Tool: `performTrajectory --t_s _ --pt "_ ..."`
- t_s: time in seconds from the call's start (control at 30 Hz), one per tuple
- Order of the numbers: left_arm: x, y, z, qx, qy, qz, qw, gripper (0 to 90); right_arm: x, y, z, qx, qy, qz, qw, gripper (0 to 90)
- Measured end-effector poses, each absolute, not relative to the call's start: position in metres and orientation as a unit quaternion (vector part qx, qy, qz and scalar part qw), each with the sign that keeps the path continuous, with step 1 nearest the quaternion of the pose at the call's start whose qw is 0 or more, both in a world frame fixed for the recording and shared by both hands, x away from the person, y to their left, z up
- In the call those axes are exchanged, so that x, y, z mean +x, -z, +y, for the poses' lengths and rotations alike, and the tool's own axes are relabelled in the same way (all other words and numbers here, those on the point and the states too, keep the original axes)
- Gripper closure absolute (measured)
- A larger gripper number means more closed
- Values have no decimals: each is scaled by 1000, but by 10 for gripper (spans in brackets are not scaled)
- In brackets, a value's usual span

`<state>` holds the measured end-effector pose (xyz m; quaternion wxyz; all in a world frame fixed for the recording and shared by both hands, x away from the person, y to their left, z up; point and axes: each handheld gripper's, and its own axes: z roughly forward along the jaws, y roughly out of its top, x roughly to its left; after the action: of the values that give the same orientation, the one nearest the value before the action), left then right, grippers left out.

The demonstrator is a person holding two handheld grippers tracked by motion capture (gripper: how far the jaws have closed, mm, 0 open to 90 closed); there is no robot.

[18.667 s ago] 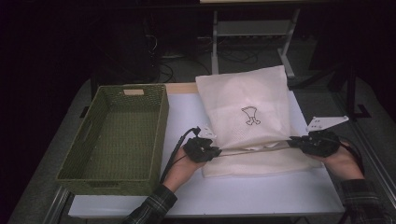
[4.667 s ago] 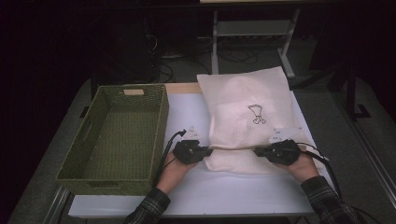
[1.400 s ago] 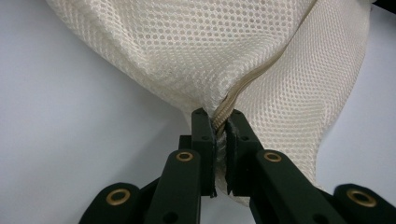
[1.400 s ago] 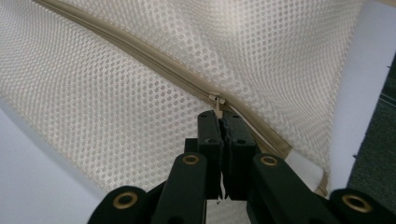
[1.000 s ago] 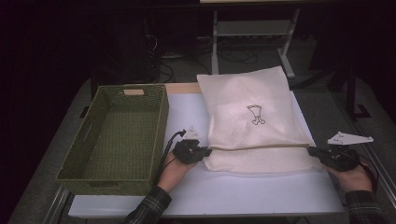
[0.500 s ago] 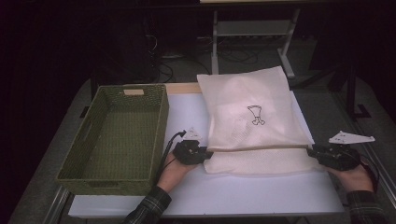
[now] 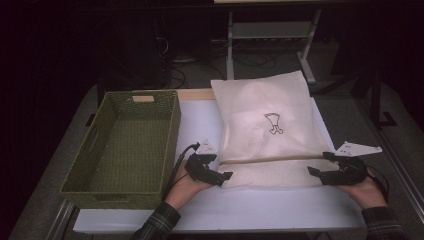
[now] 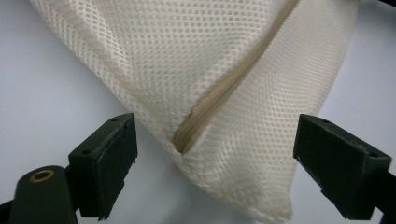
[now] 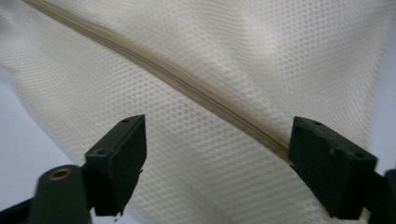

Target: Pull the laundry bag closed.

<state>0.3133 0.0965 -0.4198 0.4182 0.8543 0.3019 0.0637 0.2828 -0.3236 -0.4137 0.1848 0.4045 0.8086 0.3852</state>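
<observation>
A white tabletop (image 7: 200, 125) in a dark room with cables on the floor behind; one cream mesh bag (image 7: 267, 130) lies at centre, one empty green basket (image 7: 125, 145) to its left; two tongs, left tongs (image 7: 217, 172) and right tongs (image 7: 322, 167), both open at the bag's near corners.

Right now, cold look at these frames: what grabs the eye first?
The big cream mesh bag lying flat mid-table, a small dark drawing on it and a tan zipper across its near part. A gripper sits at each near corner, left gripper and right gripper, both with jaws open. Left of the bag stands an empty green woven basket.
</observation>
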Motion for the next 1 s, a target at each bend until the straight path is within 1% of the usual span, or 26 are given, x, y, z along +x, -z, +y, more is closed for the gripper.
performTrajectory --t_s 0.13,0.27,0.4,0.63,0.83,0.93,1.0 --pt "304 416 98 854 -59 296 424 132 274 412 -307 389 -391 814 181 138" --pt "294 415 101 853 -58 294 427 132 265 412 -293 374 -386 822 187 135" --pt "285 417 102 858 -58 291 419 132 259 414 -284 370 -379 829 178 130" --pt "267 419 105 867 -65 282 405 132 247 418 -274 359 -380 834 175 101" --pt "254 423 106 874 -64 276 396 132 237 421 -270 358 -379 833 186 84" --pt "252 425 107 875 -63 275 392 132 235 424 -267 355 -380 835 183 84" --pt "253 426 107 875 -62 278 392 132 235 424 -264 354 -373 836 190 82"
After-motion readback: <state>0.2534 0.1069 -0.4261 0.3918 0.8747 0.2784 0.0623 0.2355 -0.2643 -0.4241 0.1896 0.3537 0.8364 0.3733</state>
